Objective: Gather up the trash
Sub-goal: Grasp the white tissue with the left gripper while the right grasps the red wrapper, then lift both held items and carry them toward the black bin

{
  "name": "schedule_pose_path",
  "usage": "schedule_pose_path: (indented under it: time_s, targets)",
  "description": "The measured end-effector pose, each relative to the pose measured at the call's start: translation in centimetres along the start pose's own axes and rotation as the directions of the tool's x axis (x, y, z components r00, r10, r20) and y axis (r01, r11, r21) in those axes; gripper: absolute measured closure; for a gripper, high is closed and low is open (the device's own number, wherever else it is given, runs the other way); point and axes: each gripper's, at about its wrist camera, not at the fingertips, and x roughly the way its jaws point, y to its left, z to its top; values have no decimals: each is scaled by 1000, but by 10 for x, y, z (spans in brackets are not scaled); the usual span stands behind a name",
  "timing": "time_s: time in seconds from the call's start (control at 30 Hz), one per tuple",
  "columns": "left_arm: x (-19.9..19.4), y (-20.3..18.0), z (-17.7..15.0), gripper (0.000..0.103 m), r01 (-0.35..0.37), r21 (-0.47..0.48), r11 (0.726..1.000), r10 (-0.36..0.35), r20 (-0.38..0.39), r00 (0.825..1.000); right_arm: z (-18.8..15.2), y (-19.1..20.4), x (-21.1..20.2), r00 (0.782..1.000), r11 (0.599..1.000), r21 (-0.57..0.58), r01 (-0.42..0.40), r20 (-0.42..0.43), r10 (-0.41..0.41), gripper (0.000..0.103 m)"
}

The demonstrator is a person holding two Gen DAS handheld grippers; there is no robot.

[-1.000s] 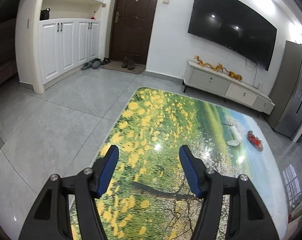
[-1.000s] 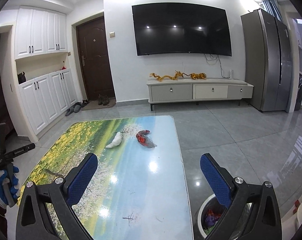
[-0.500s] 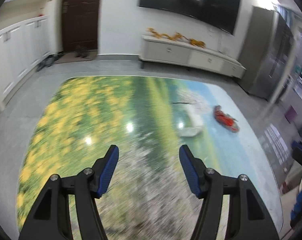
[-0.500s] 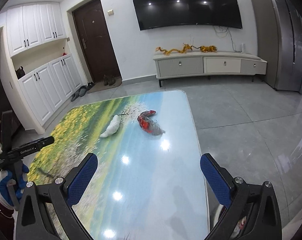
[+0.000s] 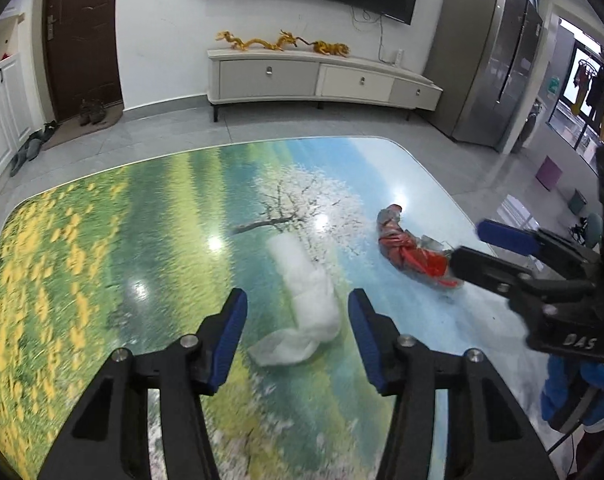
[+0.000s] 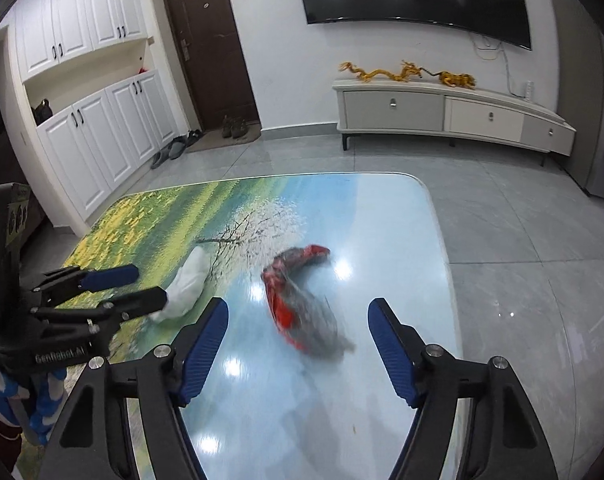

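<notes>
On the glossy landscape-print table (image 5: 102, 240) lie a crumpled white wrapper (image 5: 305, 292) and, to its right, a red and silver wrapper (image 5: 405, 248). My left gripper (image 5: 298, 304) hangs low over the white wrapper (image 6: 190, 276), which lies between its blue pads without touching them. Its jaws are closing. My right gripper (image 6: 298, 312) straddles the red wrapper (image 6: 290, 280), with a gap on both sides. Its jaws are closing too. Each gripper appears in the other's view, the right gripper (image 5: 467, 242) at the red wrapper and the left gripper (image 6: 150, 284) at the white one.
Beyond the table's far edge (image 6: 341, 176) is grey tiled floor. A white TV cabinet (image 5: 321, 76) stands against the back wall, a steel fridge (image 5: 489, 60) is at the right, and white cupboards (image 6: 102, 140) and shoes (image 6: 174, 148) sit by the door. Gloved hands (image 5: 573, 392) hold the grippers.
Both grippers have come forward and down over the table to the two wrappers. The left view has swung right. The jaws of both have narrowed, the right ones more.
</notes>
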Motion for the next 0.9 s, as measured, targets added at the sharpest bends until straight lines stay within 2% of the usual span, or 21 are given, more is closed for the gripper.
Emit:
schedule_pose_path:
  time_s: [0.07, 0.2, 0.27, 0.3, 0.7, 0.9]
  targets:
    - [6, -1, 1, 61, 5, 5, 1000, -5, -8, 1000, 3, 2, 10, 1000, 1000, -11, -8, -13, 8, 35]
    - [14, -2, -1, 67, 7, 13, 1000, -7, -21, 1000, 5, 3, 31, 998, 1000, -25, -17, -54, 16, 47]
    - [17, -2, -3, 74, 12, 16, 1000, -12, -29, 1000, 5, 4, 39, 997, 999, -26, -23, -70, 21, 51]
    - [17, -2, -4, 75, 14, 16, 1000, -13, -30, 999, 5, 4, 42, 996, 999, -24, -28, -80, 26, 56]
    - [20, 0, -6, 82, 28, 9, 1000, -27, -29, 999, 7, 4, 52, 992, 999, -25, -42, -117, 38, 85]
    - [3, 5, -16, 83, -4, -41, 999, 3, -11, 1000, 0, 7, 42, 994, 998, -23, -50, -100, 48, 88]
